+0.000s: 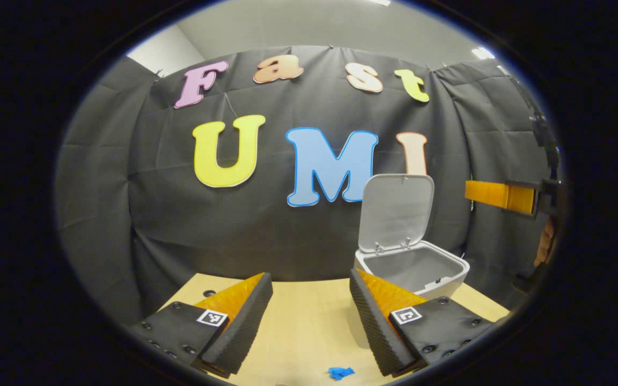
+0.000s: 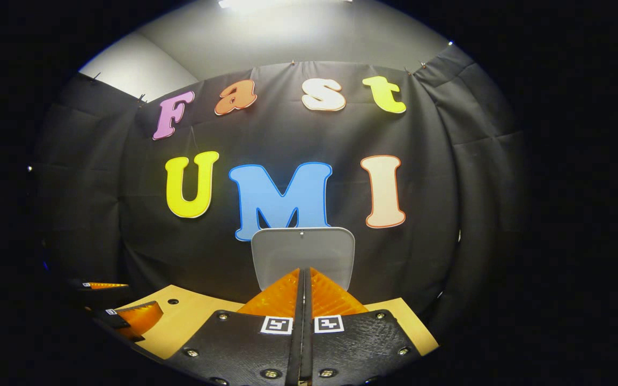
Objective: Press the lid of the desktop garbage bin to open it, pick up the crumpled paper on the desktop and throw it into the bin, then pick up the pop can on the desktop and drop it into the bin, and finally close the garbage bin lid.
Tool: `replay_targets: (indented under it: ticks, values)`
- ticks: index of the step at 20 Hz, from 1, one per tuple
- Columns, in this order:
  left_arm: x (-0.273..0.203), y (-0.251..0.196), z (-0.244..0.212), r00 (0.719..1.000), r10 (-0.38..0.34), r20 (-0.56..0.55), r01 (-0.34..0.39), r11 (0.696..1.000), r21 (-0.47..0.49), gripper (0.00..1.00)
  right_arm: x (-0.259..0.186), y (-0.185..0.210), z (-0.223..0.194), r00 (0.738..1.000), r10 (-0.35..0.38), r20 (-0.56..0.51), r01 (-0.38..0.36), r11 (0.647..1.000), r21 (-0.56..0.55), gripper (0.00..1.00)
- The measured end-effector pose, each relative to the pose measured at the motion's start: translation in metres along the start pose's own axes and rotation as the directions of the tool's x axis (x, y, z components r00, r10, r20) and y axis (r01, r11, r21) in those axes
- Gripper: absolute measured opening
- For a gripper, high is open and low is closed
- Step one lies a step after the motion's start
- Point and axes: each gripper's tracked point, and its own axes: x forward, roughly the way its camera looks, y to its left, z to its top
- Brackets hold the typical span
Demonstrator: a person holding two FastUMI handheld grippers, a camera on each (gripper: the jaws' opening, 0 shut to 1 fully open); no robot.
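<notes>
Left claw: wide apart, nothing between the fingers, hanging low over the desk. Right claw: fingers pressed together, nothing held; seen also at the right edge of the left gripper view, raised level with the lid and beside the bin.

Bin: on the desk, just beyond the left claw's right finger. Lid standing up and back on its hinges, mouth open. Visible part of the inside bare; bottom hidden, contents not to be told. In the right gripper view, lid directly ahead, upright behind the closed fingertips.

Blue scrap: small, crumpled, on the desk near the lower edge, just below the gap of the left claw. Possibly the paper; too small to say for certain.

Can: not located.

Desk: light wood, with a small dark hole near the far left corner.

Progress, as judged: opening step done. Paper likely not yet thrown, if the blue scrap is it. Can and closing of the lid left. Early in the task.
</notes>
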Motion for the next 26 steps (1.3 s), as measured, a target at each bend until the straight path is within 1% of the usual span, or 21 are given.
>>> replay_targets:
  ticks: [5, 9, 12, 15, 16, 17, 18, 20, 23, 24, 25, 26]
  values:
    - [0.007, -0.008, -0.035, 0.998, -0.029, -0.057, 0.027, 0.999, -0.023, 0.95, -0.005, -0.004, 0.010, 1.000, -0.009, 0.019, 0.009, 1.000, 0.024, 0.01]
    - [0.012, -0.019, -0.076, 0.990, -0.060, -0.128, 0.057, 0.998, -0.027, 0.95, -0.009, -0.010, 0.015, 0.999, -0.017, 0.028, 0.016, 1.000, 0.025, 0.01]
    - [0.019, -0.026, -0.117, 0.977, -0.080, -0.197, 0.072, 0.996, -0.044, 0.95, -0.013, -0.011, 0.017, 0.999, -0.021, 0.032, 0.020, 0.999, 0.028, 0.01]
    - [0.024, -0.029, -0.157, 0.957, -0.097, -0.272, 0.075, 0.993, -0.088, 0.95, -0.016, -0.014, 0.017, 0.999, -0.028, 0.027, 0.027, 0.999, 0.030, 0.01]
    - [0.027, -0.030, -0.169, 0.950, -0.098, -0.296, 0.072, 0.993, -0.097, 0.96, -0.018, -0.015, 0.017, 0.999, -0.029, 0.027, 0.028, 0.999, 0.031, 0.03]
    - [0.029, -0.030, -0.180, 0.944, -0.095, -0.317, 0.066, 0.993, -0.100, 0.96, -0.019, -0.016, 0.018, 0.999, -0.031, 0.026, 0.030, 0.999, 0.034, 0.03]
    - [0.030, -0.030, -0.191, 0.936, -0.097, -0.338, 0.065, 0.992, -0.105, 0.96, -0.020, -0.017, 0.017, 0.999, -0.034, 0.023, 0.033, 0.999, 0.036, 0.07]
    - [0.032, -0.031, -0.210, 0.923, -0.101, -0.372, 0.062, 0.991, -0.117, 0.96, -0.022, -0.019, 0.016, 0.999, -0.036, 0.017, 0.036, 0.999, 0.040, 0.11]
    - [0.034, -0.034, -0.236, 0.899, -0.111, -0.423, 0.061, 0.990, -0.130, 0.96, -0.023, -0.022, 0.015, 0.999, -0.040, 0.009, 0.040, 0.998, 0.042, 0.13]
    - [0.035, -0.036, -0.245, 0.891, -0.115, -0.439, 0.062, 0.989, -0.134, 0.96, -0.023, -0.021, 0.015, 0.999, -0.038, 0.007, 0.037, 0.998, 0.042, 0.30]
    - [0.034, -0.037, -0.252, 0.882, -0.120, -0.455, 0.063, 0.988, -0.138, 0.96, -0.024, -0.023, 0.015, 0.999, -0.044, 0.002, 0.043, 0.998, 0.041, 0.29]
    - [0.034, -0.038, -0.260, 0.874, -0.124, -0.470, 0.064, 0.988, -0.142, 0.96, -0.025, -0.024, 0.013, 0.999, -0.043, 0.000, 0.043, 0.998, 0.040, 0.30]
